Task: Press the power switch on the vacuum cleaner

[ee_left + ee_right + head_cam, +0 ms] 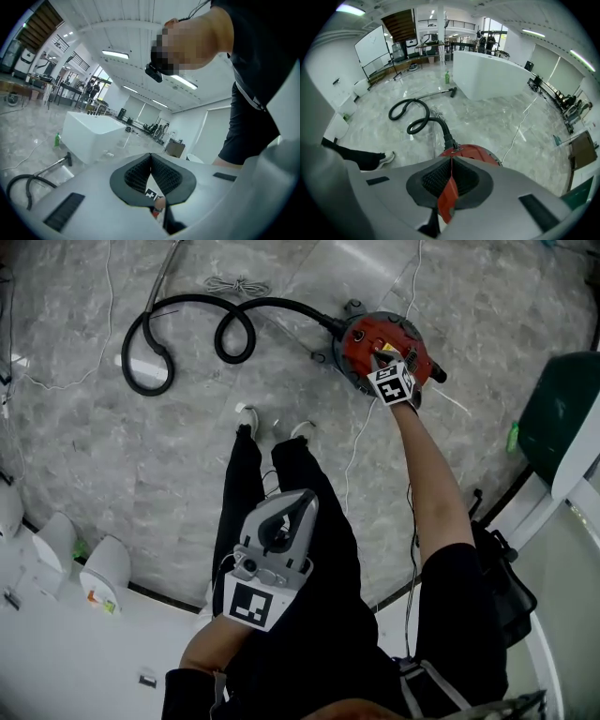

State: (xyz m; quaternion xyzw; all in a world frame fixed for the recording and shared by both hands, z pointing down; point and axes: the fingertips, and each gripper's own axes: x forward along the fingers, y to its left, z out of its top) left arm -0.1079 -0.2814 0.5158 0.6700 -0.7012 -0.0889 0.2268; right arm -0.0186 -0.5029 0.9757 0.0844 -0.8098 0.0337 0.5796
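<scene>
The round red vacuum cleaner [361,341] sits on the grey marble floor [112,474], and its black ribbed hose [150,343] loops away to one side. The right gripper [382,360] is down at the top of the shell. The head view doesn't show how its fingers stand, but the right gripper view has them closed tip to tip with red plastic just beneath. The left gripper [302,504] hangs by the person's black trouser leg [246,484]. Its own view shows the fingers pressed together, holding nothing.
</scene>
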